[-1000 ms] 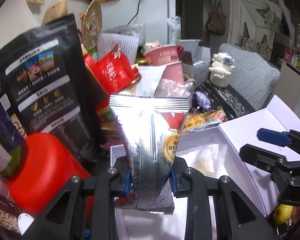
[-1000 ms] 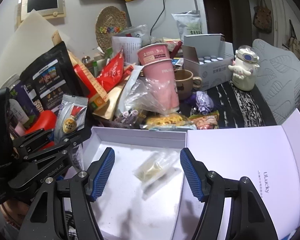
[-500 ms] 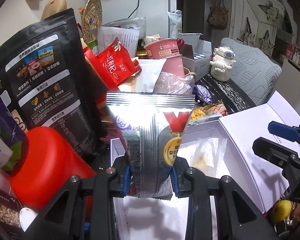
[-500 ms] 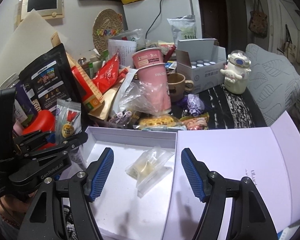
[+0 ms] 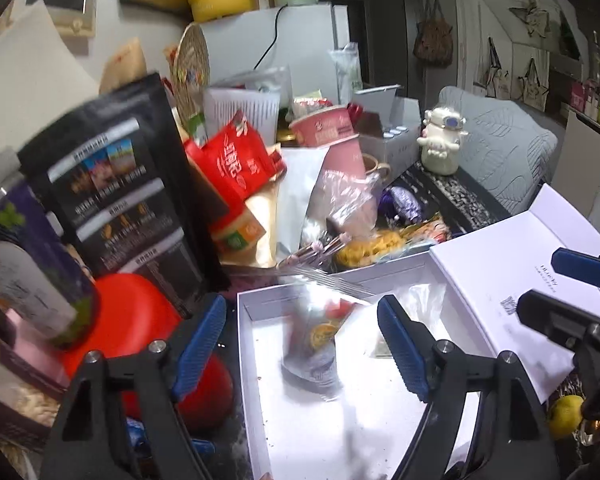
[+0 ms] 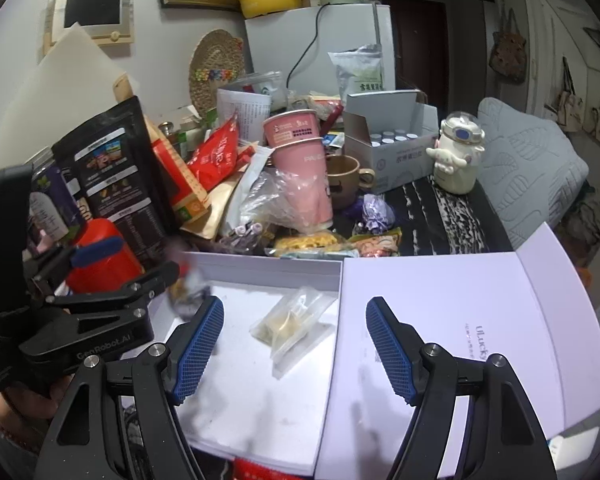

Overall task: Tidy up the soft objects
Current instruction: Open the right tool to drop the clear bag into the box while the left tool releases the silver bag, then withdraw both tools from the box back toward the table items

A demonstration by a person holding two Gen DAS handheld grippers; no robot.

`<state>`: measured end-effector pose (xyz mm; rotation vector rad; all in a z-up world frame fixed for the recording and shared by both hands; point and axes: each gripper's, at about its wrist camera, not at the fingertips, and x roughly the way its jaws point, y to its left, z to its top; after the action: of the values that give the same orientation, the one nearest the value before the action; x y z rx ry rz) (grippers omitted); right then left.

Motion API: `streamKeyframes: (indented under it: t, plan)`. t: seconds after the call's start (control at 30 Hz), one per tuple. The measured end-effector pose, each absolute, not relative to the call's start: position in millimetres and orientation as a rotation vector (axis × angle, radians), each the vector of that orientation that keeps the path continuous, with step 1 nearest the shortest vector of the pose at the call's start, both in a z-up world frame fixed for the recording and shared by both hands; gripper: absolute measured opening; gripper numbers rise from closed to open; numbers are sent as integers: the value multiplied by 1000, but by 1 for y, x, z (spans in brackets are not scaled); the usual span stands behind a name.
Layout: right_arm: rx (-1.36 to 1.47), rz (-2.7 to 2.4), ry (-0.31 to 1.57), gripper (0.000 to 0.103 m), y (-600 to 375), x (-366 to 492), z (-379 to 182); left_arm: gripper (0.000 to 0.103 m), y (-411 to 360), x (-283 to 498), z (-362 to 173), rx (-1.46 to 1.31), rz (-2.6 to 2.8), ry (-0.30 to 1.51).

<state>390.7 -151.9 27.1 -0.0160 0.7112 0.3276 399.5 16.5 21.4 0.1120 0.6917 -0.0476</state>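
Note:
A silver snack packet [image 5: 316,344] shows as a blur, loose in the open white box [image 5: 252,360], at the box's left end [image 6: 188,292]. My left gripper [image 5: 300,308] hangs just above it. Its jaws are opening and the blue pads stand clear of the packet. A clear pouch [image 6: 292,320] with pale contents lies in the middle of the box [image 6: 260,380]. My right gripper [image 6: 295,306] hovers over that pouch. Its jaws are opening too, with nothing between them. The box's lid [image 6: 440,320] lies folded back to the right.
Behind the box sits a dense pile: a black stand-up pouch [image 5: 112,200], a red container [image 5: 132,320], red packets [image 5: 232,160], stacked pink cups [image 6: 300,168], a brown mug [image 6: 344,180], a white figurine bottle [image 6: 458,156]. A yellow fruit [image 5: 564,416] lies right of the lid.
The left gripper went from shut on the silver packet to open, and the packet dropped into the white box. Both grippers rose slightly. The right gripper's jaws widened a little.

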Motion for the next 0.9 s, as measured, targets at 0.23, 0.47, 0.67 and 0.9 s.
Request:
streamKeyframes:
  t: [0.23, 0.47, 0.67, 0.9]
  plan:
    - [-38, 330, 674, 75, -149, 369, 46, 78, 18, 379, 46, 106, -47, 650]
    - [-45, 328, 617, 77, -148, 342, 71, 78, 23, 348, 70, 82, -83, 581]
    - [-41, 343, 583, 77, -145, 316, 83, 78, 22, 317, 87, 114, -81, 520]
    - [-38, 339, 548, 77, -145, 277, 93, 78, 25, 282, 96, 102, -93, 509]
